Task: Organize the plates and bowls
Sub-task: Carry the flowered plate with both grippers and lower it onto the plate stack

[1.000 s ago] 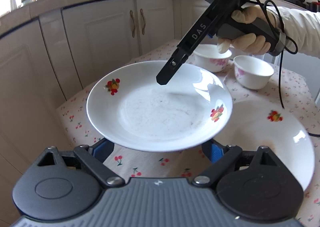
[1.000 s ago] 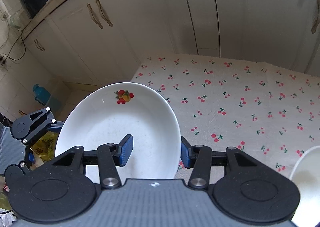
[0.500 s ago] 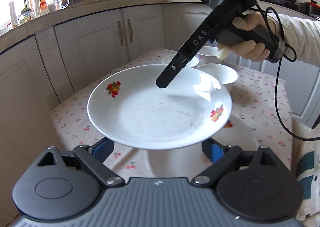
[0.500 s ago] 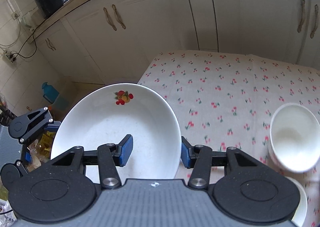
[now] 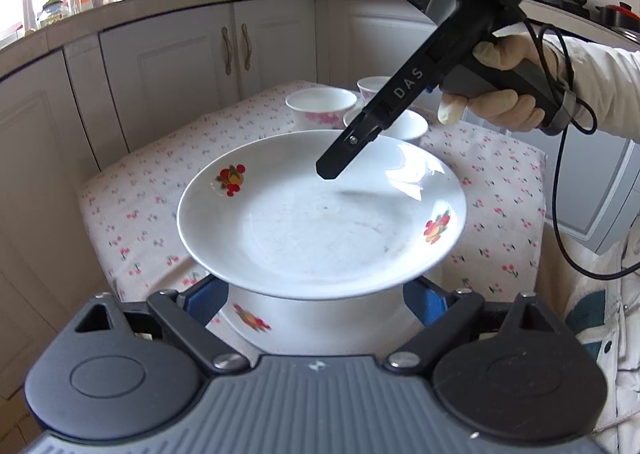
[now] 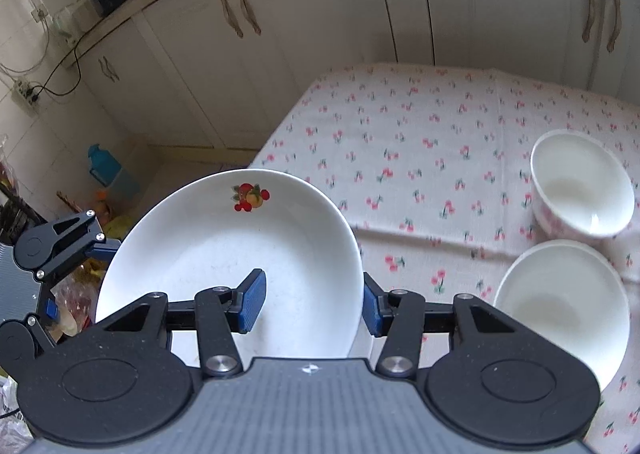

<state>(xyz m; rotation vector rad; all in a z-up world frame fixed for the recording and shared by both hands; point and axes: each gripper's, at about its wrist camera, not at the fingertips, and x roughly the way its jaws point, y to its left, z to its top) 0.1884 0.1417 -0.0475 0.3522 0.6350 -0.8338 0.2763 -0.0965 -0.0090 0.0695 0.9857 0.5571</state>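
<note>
A white plate with fruit prints [image 5: 320, 214] is held in the air above the table, level. My right gripper [image 6: 310, 304] is shut on its rim, one blue pad inside the plate [image 6: 224, 254] and one outside. My left gripper [image 5: 316, 296] stands open under the plate's near edge, its blue pads either side; I cannot tell if they touch it. A second fruit-print plate [image 5: 320, 324] lies on the cloth right below. Three white bowls [image 5: 322, 104] stand at the far end of the table; two of them show in the right wrist view [image 6: 582, 182].
The table has a cherry-print cloth [image 5: 500, 190] and stands among white kitchen cabinets [image 5: 236, 54]. The right gripper's body and gloved hand [image 5: 492, 102] reach over the plate from the right. A worktop with bottles runs behind. A blue container [image 6: 106, 164] stands on the floor.
Both grippers and the held plate have moved back over the second plate, which now lies under the held one. The bowls look farther away and a third has come into view.
</note>
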